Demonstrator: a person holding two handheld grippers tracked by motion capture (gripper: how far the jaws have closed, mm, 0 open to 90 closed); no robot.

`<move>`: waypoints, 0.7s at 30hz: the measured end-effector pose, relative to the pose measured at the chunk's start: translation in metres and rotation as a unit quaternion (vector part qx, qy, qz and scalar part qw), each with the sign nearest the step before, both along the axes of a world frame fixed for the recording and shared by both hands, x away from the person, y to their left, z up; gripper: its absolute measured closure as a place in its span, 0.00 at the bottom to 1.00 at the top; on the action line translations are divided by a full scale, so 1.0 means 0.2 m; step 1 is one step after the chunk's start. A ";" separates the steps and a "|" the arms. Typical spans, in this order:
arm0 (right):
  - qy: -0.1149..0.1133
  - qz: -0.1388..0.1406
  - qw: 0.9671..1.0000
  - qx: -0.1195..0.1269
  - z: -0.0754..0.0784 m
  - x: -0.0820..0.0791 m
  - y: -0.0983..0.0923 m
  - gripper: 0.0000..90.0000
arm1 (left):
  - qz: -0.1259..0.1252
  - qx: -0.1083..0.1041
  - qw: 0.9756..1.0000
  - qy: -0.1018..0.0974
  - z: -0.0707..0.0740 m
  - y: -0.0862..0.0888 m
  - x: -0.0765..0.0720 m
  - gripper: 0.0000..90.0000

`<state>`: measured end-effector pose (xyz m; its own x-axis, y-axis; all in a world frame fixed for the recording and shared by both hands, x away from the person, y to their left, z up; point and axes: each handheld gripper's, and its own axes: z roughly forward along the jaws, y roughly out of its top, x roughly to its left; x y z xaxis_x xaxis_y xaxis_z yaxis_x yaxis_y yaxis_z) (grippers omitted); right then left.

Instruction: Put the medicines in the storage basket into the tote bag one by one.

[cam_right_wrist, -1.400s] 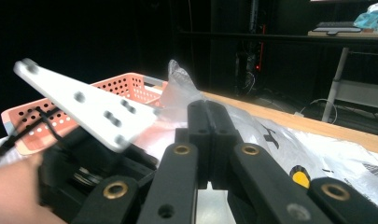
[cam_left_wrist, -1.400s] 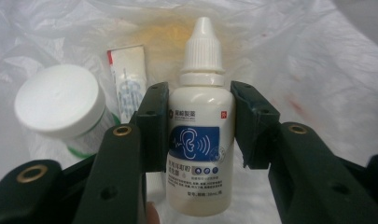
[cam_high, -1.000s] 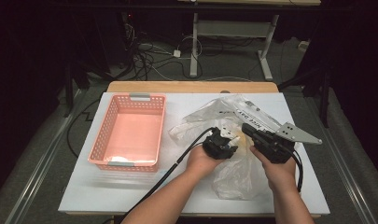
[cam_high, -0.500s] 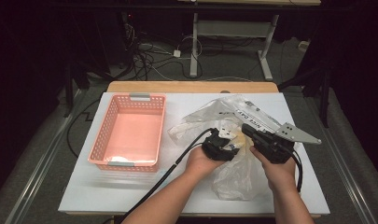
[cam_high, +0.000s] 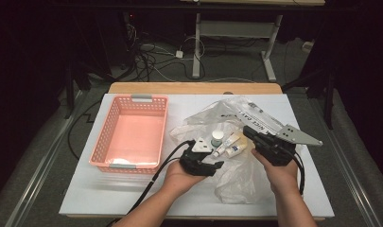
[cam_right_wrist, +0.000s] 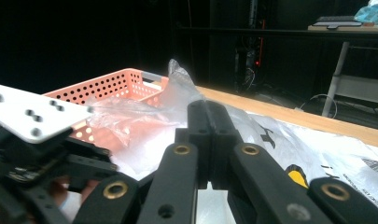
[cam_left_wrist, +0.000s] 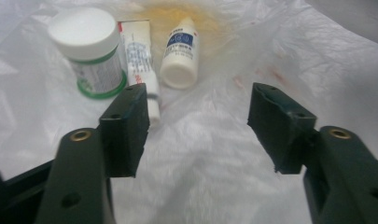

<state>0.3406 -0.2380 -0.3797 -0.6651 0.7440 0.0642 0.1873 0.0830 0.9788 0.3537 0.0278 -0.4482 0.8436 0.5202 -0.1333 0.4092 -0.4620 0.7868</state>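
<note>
Left claw (cam_high: 216, 165) has drawn back off the crumpled clear plastic bag (cam_high: 236, 179), its jaws just opening, now apart with nothing between them. Exposed on the bag: a white-capped green-labelled jar (cam_left_wrist: 89, 51), a white tube (cam_left_wrist: 139, 56) and a small white dropper bottle (cam_left_wrist: 179, 56). Right claw (cam_right_wrist: 209, 140), jaws together, pinches the bag's film. The pink perforated plastic basket (cam_high: 130, 135) on the white counter (cam_high: 85, 189) stands empty; judged ready for picking.

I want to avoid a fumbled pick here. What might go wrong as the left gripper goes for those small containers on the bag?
1. The white-capped jar, tube and dropper bottle lie tightly side by side, so the left gripper, whose jaws have just been opening with nothing between them, might catch two or knock one aside.
2. They rest on the loose, crinkled plastic bag; the film could get pinched along.
3. The right gripper appears shut on the bag; a tug could roll the items.
</note>
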 end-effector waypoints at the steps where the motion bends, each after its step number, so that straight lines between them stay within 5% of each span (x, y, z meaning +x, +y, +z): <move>1: -0.003 0.000 1.000 -0.001 0.00 0.00 0.00 1.00 | 0.002 -0.003 1.000 0.002 0.00 0.02 -0.01 0.41; 10: -0.001 -0.001 1.000 -0.003 0.00 0.00 0.00 1.00 | -0.006 0.017 1.000 0.007 -0.04 0.16 -0.16 0.19; 14: -0.002 0.000 1.000 -0.004 0.00 0.00 0.00 1.00 | -0.004 0.061 0.998 -0.008 -0.08 0.20 -0.22 0.20; 18: 0.000 -0.003 1.000 -0.005 0.00 0.00 0.00 1.00 | 0.015 0.098 0.995 0.000 -0.13 0.22 -0.22 0.22; 21: 0.000 -0.004 1.000 -0.002 0.00 0.01 0.00 1.00 | 0.013 0.091 0.996 0.021 -0.17 0.20 -0.19 0.22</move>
<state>0.3420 -0.2381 -0.3799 -0.6588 0.7497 0.0623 0.1888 0.0845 0.9784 0.3166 0.0672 -0.4826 0.8255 0.5601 -0.0696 0.4533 -0.5844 0.6731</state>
